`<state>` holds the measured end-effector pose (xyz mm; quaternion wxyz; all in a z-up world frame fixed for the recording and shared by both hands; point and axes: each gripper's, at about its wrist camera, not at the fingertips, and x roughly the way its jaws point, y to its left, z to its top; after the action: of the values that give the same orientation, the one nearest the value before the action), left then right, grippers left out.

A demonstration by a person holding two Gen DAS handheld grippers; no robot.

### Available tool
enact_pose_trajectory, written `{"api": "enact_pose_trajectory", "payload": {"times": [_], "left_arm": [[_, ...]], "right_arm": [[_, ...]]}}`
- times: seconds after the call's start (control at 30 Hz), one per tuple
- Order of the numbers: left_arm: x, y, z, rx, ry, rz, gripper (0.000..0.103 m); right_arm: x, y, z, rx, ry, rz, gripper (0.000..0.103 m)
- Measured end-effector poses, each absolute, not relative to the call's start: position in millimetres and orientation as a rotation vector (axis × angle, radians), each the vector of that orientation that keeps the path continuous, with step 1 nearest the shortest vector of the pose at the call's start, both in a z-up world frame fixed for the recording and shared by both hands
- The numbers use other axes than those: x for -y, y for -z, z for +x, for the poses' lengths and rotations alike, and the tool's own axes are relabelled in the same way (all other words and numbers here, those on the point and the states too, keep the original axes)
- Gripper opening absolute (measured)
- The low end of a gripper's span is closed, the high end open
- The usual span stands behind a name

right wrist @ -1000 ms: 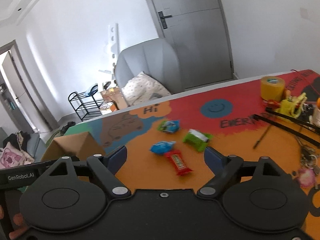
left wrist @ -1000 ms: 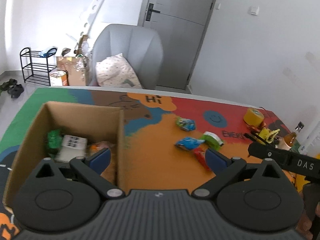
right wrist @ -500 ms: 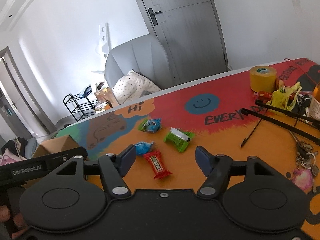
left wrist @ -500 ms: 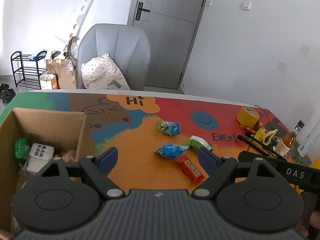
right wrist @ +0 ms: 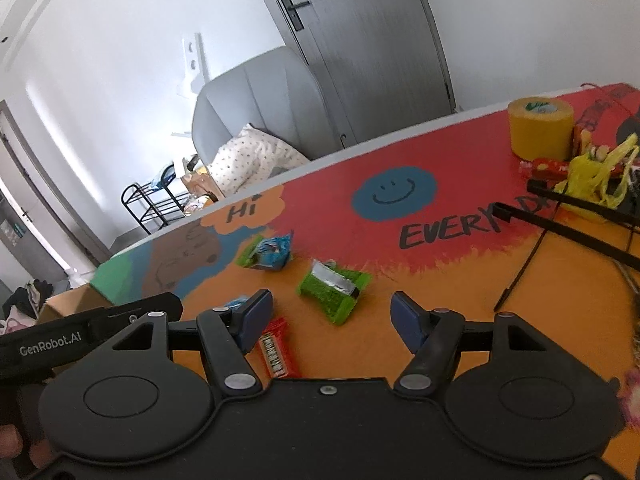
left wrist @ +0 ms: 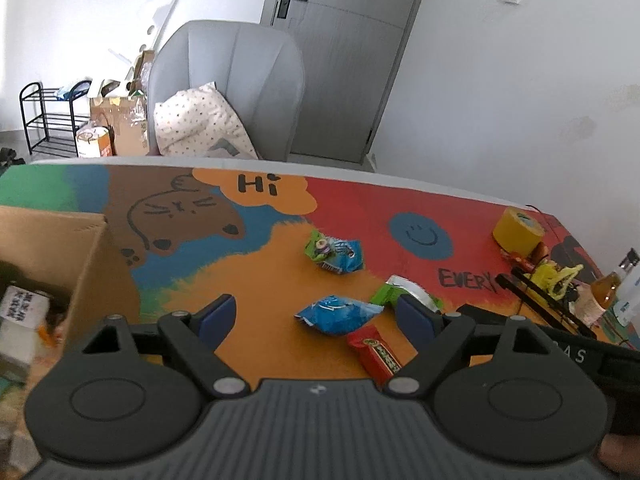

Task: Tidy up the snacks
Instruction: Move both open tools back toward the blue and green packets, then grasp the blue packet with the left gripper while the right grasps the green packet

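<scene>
Partly complete, by the look of it. The open brown cardboard box (left wrist: 92,264) at the left of the painted counter (left wrist: 260,280) already holds several items, among them a white printed packet (left wrist: 24,308); the rest of its contents are too blurred to identify. Four snacks lie loose on the orange patch: a green-and-blue foil packet (left wrist: 334,250), a blue crinkled packet (left wrist: 338,314), a green wrapper with a silver torn end (right wrist: 334,288), and a red bar (left wrist: 374,354). The left claw (left wrist: 316,314) is released and empty, hovering near the blue packet. The right claw (right wrist: 332,314) is likewise spread and empty, aligned towards the green wrapper. Judgement: four transfers remain.
</scene>
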<state>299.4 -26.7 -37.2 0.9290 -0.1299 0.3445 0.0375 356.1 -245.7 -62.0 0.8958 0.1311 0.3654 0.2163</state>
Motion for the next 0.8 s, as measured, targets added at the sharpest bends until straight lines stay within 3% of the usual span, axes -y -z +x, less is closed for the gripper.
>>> {"api": "enact_pose_trajectory", "payload": {"times": [0.47,0.6,0.73,0.8], "left_arm": [[33,78,340,-0.766,-0.068,-0.279,0.086],[35,81,347,-0.766,-0.063,-0.259,0.078],[33,88,352,-0.806,-0.059,-0.259,0.058],[34,90,350,-0.802,-0.065,-0.241,0.053]], "right_arm": [[243,91,391,-0.804,-0.436,0.314,0.067],[245,96,397,-0.809,-0.432,0.323,0.067],[241,97,405,-0.810,-0.435,0.339,0.067],[237,98,407,-0.809,-0.441,0.331,0.067]]}}
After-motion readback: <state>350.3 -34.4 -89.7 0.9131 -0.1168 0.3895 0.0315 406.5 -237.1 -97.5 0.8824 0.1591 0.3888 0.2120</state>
